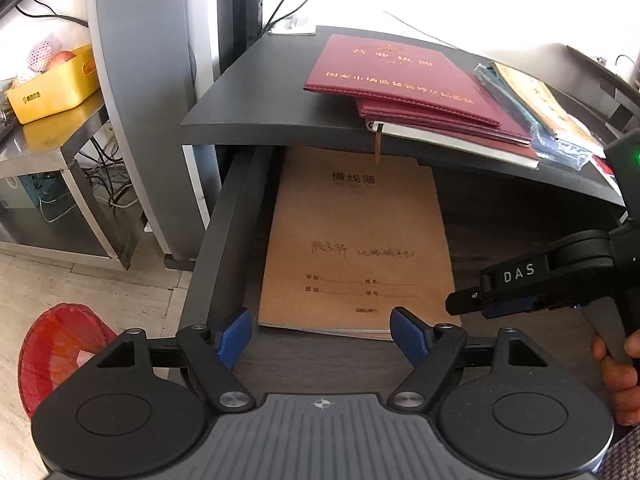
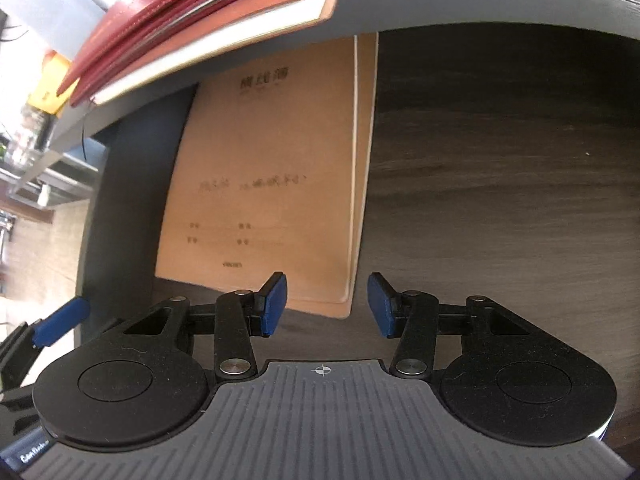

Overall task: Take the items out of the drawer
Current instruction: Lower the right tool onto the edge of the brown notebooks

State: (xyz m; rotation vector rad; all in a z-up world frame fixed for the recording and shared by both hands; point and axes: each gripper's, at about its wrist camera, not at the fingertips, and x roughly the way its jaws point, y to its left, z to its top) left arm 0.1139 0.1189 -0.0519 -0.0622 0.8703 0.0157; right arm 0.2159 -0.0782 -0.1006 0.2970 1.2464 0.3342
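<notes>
Left gripper (image 1: 322, 332) jaws apart, notebook (image 1: 356, 240) top hidden under desktop (image 1: 248, 92)

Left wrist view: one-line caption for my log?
Open left gripper poised over brown notebook in open drawer; right gripper alongside.

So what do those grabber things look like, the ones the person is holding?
Each gripper, left gripper and right gripper, has two blue ribbed pads on black jointed arms with silver bolts, two round black discs, and a grey ribbed body bearing a small crosshair mark. White letters on the right gripper's side read DAS.
</notes>
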